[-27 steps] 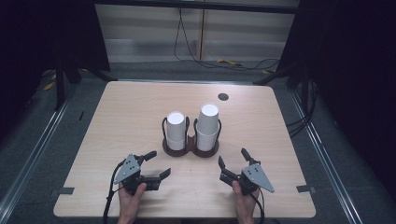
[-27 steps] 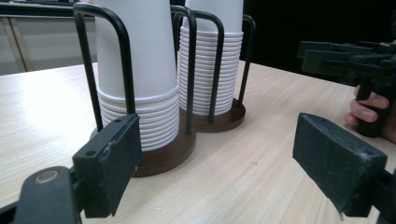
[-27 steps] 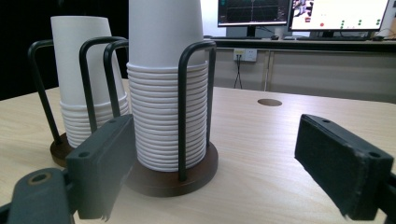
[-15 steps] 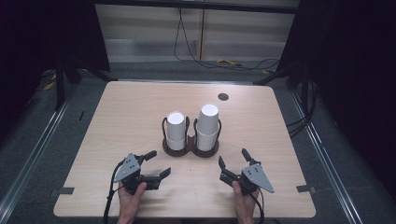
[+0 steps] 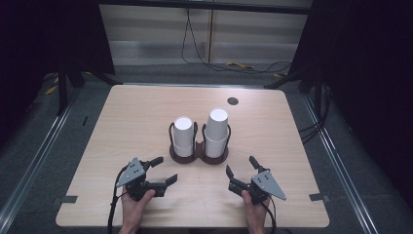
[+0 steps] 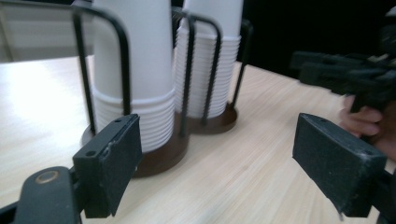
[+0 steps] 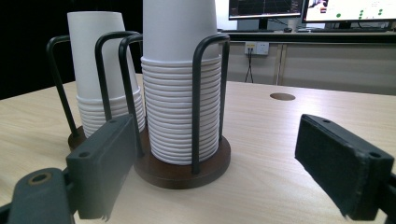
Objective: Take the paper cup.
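a pale wooden table [image 5: 146, 112] bears a dark double cup holder [image 5: 198, 155] near its middle; in it stand a shorter left stack of white paper cups [image 5: 183, 136] and a taller right stack [image 5: 216, 131], upside down inside black wire hoops; nearer the person, the left gripper [image 5: 163, 170] and right gripper [image 5: 241, 171] rest low, jaws apart, holding nothing, well short of the holder.

White paper cups [image 5: 216, 127], dark brown holder base [image 5: 198, 155] with black wire [image 7: 196, 84], pale wood-grain table [image 5: 292, 136], seemingly black-padded hand-held grippers.
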`<state>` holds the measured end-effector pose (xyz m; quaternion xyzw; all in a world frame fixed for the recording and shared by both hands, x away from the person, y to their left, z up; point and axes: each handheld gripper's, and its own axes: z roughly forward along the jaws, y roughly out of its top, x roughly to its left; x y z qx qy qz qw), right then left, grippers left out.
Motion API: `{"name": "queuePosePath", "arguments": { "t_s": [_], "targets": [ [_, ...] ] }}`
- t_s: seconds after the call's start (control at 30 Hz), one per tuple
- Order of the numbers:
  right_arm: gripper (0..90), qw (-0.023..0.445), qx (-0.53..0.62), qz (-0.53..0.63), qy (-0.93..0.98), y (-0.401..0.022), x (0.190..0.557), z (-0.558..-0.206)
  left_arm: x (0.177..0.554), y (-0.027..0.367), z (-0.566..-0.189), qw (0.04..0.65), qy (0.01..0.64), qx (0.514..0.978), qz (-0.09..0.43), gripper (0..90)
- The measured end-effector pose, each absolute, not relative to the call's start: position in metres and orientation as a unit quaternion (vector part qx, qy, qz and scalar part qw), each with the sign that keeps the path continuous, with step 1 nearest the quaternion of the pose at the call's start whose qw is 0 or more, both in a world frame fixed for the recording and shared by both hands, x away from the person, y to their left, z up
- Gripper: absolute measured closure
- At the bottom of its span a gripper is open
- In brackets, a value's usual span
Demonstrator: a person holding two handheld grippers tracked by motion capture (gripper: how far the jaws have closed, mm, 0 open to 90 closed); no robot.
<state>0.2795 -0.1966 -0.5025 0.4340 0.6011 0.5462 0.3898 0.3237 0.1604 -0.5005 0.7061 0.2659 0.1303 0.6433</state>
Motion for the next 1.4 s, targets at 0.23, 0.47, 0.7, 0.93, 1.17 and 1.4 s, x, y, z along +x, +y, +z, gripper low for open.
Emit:
{"name": "queuePosePath", "arguments": {
  "t_s": [0.23,0.47,0.7,0.93,1.17,1.4],
  "targets": [
    [12.7,0.387,0.434,0.544,0.606,-0.196,0.280,-0.502,0.333,0.158,-0.487,0.642,0.245,0.715,0.130,15.9],
    [12.8,0.384,0.431,0.544,0.609,-0.196,0.280,-0.502,0.344,0.158,-0.470,0.631,0.242,0.726,0.128,19.6],
    [12.9,0.381,0.433,0.545,0.609,-0.196,0.280,-0.502,0.354,0.159,-0.457,0.630,0.231,0.728,0.138,19.5],
    [13.1,0.380,0.432,0.542,0.613,-0.196,0.281,-0.502,0.366,0.162,-0.444,0.634,0.222,0.729,0.131,24.0],
    [13.3,0.380,0.432,0.541,0.613,-0.195,0.281,-0.502,0.380,0.160,-0.423,0.627,0.214,0.738,0.128,23.9],
    [13.4,0.380,0.433,0.540,0.613,-0.195,0.281,-0.502,0.393,0.153,-0.412,0.617,0.215,0.749,0.111,23.8]
  ]
}}
